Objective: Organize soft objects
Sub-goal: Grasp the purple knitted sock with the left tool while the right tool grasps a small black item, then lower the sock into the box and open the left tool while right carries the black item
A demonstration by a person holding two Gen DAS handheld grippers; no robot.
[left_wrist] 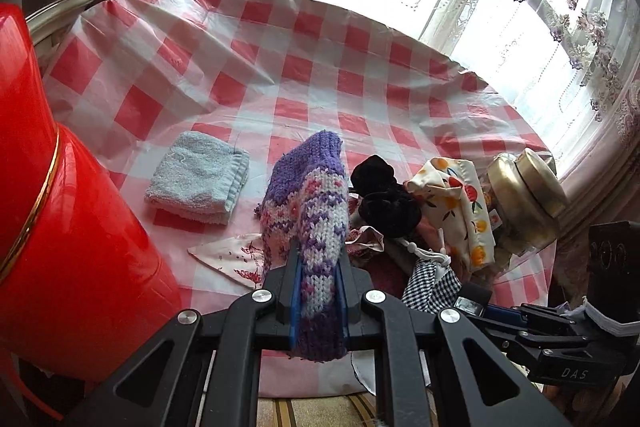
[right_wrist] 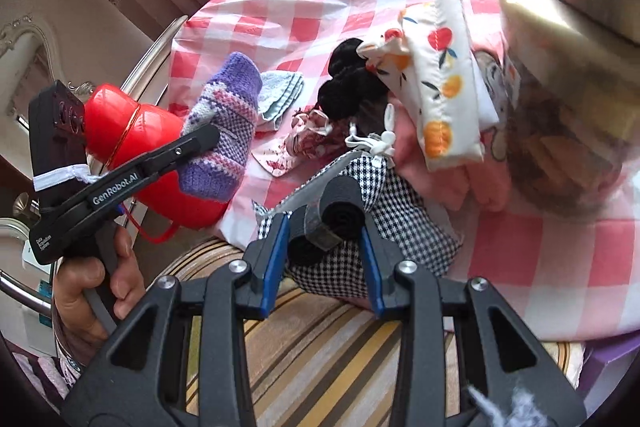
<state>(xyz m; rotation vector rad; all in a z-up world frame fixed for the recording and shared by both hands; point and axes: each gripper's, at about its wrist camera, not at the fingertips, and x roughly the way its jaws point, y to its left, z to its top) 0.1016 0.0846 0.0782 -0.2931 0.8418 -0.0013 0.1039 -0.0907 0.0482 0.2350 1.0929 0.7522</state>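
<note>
In the left wrist view, the left gripper [left_wrist: 318, 291] is clamped on a purple knitted sock [left_wrist: 316, 211], held above the checked tablecloth [left_wrist: 320, 67] beside a folded blue towel [left_wrist: 198, 177]. In the right wrist view, the right gripper [right_wrist: 324, 251] has its jaws apart around a rolled black strap [right_wrist: 340, 217], over a houndstooth pouch [right_wrist: 384, 227].

tongs frame: matte black plastic on left tongs [left_wrist: 318, 291] and right tongs [right_wrist: 322, 247], triangular cutouts
pads: blue strips inside the fingers [right_wrist: 274, 259]
screws: round silver ones
markings: white "GenRobot.AI" lettering, "DAS" embossed
hand [right_wrist: 86, 291]: bare skin, gray handle
</note>
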